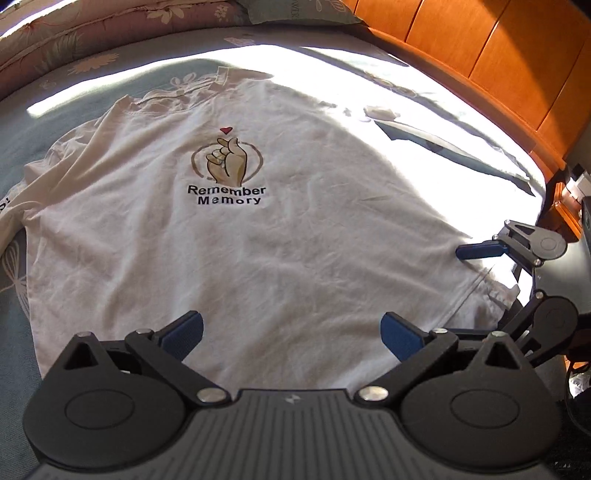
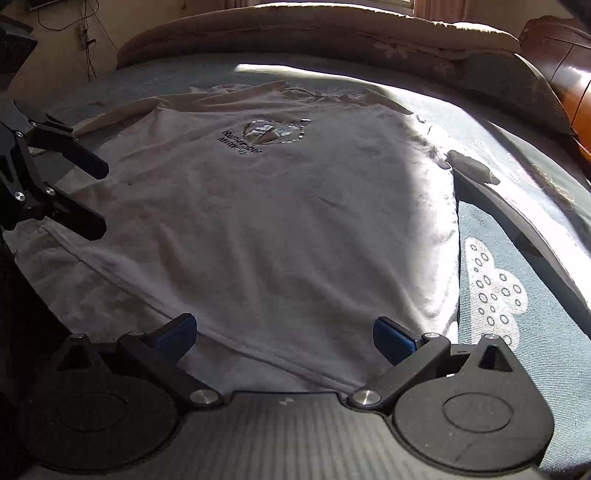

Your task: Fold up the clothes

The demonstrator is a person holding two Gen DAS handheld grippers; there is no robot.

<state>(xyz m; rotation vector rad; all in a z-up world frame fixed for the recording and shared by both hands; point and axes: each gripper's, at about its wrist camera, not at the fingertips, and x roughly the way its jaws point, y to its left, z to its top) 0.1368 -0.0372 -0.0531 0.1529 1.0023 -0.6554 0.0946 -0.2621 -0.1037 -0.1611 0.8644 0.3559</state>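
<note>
A white T-shirt (image 1: 277,240) (image 2: 277,221) lies spread flat, front up, on the bed. Its chest print (image 1: 227,162) (image 2: 258,136) shows a finger-heart hand over the words "Remember Memory". My left gripper (image 1: 291,328) (image 2: 98,199) hovers open over the shirt's lower part, and nothing sits between its blue pads. My right gripper (image 2: 284,328) (image 1: 458,291) is open too, hanging above the hem near the shirt's bottom corner. Neither gripper touches the cloth. The sleeve toward the headboard is washed out by sunlight.
The teal patterned bedsheet (image 1: 14,147) (image 2: 517,258) surrounds the shirt. A rolled floral quilt (image 1: 74,37) (image 2: 295,33) lies along the far side. An orange wooden headboard (image 1: 480,55) borders one side of the bed. Cables (image 2: 85,37) hang on the wall.
</note>
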